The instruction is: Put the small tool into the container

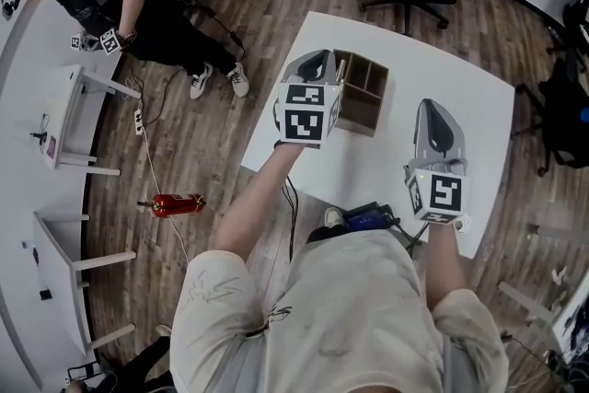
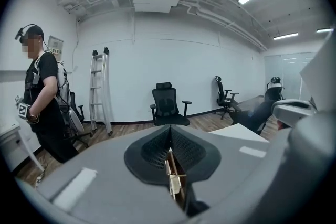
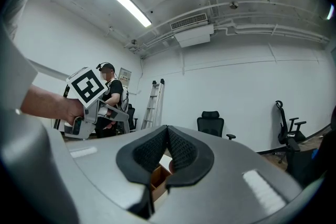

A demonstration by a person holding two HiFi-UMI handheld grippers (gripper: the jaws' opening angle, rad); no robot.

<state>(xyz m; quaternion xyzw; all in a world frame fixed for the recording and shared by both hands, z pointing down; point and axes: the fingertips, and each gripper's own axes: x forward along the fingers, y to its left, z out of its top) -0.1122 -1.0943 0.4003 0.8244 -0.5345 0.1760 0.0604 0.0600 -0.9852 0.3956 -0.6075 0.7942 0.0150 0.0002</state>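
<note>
left hand-held gripper [image 2: 170, 139] is seen clamped on the thin pale wooden small tool [image 2: 174, 182], held at the 9 o'clock edge of the brown wooden compartmented container [image 1: 357, 115]. lowering and release are judged still undone. right gripper [image 3: 168, 139] is closed, empty.

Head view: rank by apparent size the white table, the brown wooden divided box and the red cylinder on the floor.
1. white table
2. brown wooden divided box
3. red cylinder, as long but slimmer; it lies farther down, so 2 versus 3 is unsure.
</note>
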